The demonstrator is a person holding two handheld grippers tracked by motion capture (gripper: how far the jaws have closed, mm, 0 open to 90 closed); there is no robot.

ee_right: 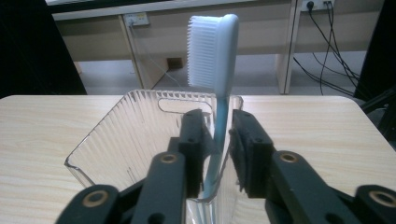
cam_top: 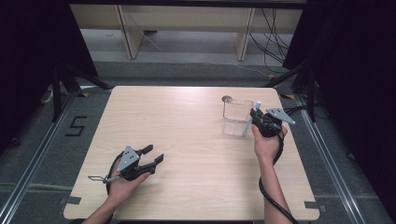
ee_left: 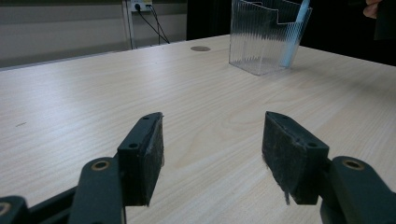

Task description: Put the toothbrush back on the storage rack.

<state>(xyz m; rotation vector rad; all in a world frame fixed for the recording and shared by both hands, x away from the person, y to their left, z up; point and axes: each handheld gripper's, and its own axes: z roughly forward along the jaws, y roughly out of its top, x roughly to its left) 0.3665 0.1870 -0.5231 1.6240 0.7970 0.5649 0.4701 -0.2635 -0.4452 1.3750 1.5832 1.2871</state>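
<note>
Gripping toothbrush (ee_right: 219,93) upright, right gripper (ee_right: 217,140) jaws clenched on handle at clear holder (ee_right: 140,140) rim, desk's far-right corner; left gripper (ee_left: 212,149) released, well apart.

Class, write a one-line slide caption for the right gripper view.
The right gripper holds a light blue toothbrush by its handle, head up, in a clear ribbed container on the wooden table.

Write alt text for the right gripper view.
The right gripper pinches a light blue toothbrush by its handle, bristle head upright, its lower end inside a clear ribbed container on a wooden table.
</note>
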